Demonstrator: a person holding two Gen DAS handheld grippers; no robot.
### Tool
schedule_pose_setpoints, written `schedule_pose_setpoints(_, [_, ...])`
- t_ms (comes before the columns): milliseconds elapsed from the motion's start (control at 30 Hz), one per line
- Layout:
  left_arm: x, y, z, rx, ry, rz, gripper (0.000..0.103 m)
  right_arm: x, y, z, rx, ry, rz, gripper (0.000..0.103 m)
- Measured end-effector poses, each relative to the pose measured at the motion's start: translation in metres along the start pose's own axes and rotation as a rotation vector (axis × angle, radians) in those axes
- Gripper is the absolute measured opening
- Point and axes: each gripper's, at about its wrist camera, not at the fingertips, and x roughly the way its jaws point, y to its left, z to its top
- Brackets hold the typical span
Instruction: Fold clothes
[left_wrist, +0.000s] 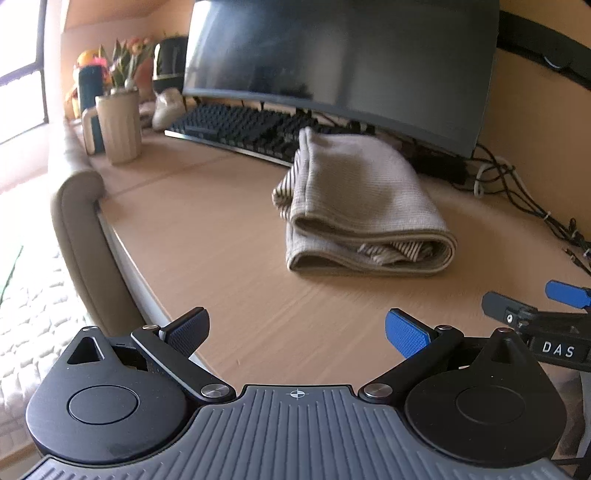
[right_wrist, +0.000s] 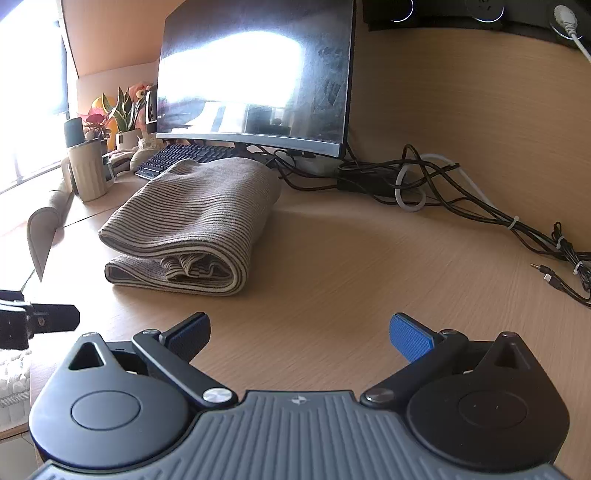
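Beige, finely striped knit: the garment (left_wrist: 364, 206) lies folded into a thick bundle on the desk (left_wrist: 207, 236), in front of the keyboard (left_wrist: 243, 127) and monitor (left_wrist: 343, 55). Your left gripper (left_wrist: 297, 332) hangs near the desk's front edge, its jaws spread wide and holding nothing; the garment sits ahead of it and a little to the right, well apart from the fingers. Your right gripper (right_wrist: 299, 334) is likewise wide open and empty, with the garment (right_wrist: 195, 218) ahead and to its left, not touching. In the left view only the right gripper's tips show, cut off at the frame's edge. The inner layers of the fold are tucked out of sight, so you cannot tell what kind of garment it is.
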Motion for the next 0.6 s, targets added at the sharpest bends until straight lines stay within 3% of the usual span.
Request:
schedule_pose_setpoints(233, [0.0053, 0.0034, -0.002, -0.024, 0.045, 0.003, 0.103, 0.0, 0.0011, 0.0, -0.002, 0.002, 0.0, 0.103])
schedule_pose_setpoints(600, [0.0024, -0.0004, -0.0002, 0.007, 0.028, -0.023, 0.103, 0.0001, -0.0006, -0.0001, -0.001, 0.003, 0.003, 0.103])
